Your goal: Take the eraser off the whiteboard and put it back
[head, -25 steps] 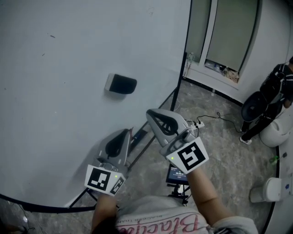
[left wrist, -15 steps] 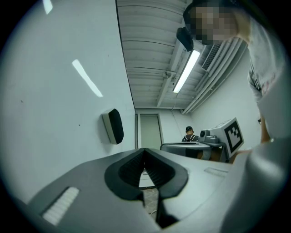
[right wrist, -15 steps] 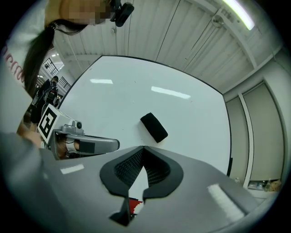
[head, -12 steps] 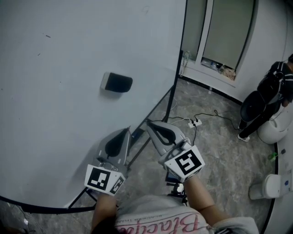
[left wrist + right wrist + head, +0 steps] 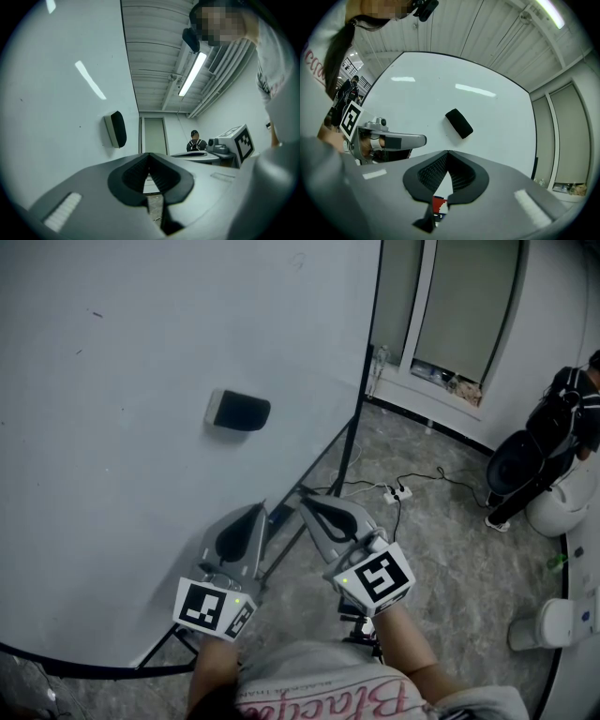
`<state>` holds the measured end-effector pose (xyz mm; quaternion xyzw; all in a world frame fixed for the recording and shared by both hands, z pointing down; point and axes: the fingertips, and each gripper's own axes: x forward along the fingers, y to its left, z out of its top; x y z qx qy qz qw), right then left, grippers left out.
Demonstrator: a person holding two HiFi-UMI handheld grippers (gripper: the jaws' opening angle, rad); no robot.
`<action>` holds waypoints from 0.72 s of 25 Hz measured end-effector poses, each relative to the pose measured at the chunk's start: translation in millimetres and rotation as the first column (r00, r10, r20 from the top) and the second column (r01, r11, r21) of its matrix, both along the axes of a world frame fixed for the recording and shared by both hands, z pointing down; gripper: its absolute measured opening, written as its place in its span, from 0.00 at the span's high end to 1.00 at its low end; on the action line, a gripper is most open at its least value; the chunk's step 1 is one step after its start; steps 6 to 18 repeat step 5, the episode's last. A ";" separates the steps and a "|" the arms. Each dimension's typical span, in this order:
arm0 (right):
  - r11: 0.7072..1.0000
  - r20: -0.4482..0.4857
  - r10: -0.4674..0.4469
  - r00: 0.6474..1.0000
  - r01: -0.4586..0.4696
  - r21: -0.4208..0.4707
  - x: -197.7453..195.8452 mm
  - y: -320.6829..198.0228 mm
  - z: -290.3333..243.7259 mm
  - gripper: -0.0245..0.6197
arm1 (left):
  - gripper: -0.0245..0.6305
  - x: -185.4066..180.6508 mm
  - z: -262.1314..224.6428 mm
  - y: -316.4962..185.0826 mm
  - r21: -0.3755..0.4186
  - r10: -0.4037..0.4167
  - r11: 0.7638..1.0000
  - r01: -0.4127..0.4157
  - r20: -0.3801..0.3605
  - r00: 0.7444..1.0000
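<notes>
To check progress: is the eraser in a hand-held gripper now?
No, the eraser is on the whiteboard, with nothing touching it.

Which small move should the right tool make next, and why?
If the task is only starting, probably lift the right tool toward the eraser and open it: the eraser sits on the whiteboard, apart from the tool, whose jaws are closed and empty.

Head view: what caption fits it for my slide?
Left gripper and right gripper, both shut, below the eraser on the whiteboard.
</notes>
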<state>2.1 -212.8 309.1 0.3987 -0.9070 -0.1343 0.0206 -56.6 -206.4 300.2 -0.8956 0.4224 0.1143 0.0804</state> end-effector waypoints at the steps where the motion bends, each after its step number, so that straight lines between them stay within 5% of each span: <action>1: 1.000 -0.001 0.001 1.000 -0.001 0.000 -0.1 -0.1 0.0 0.96 | 0.96 0.0 -0.2 -0.3 0.000 0.000 1.000 0.000 -0.001 1.000; 18: 1.000 -0.005 0.001 1.000 0.000 0.005 -0.3 -0.1 -0.4 0.96 | 0.96 1.5 0.4 -1.2 -0.003 0.005 1.000 -0.005 0.001 1.000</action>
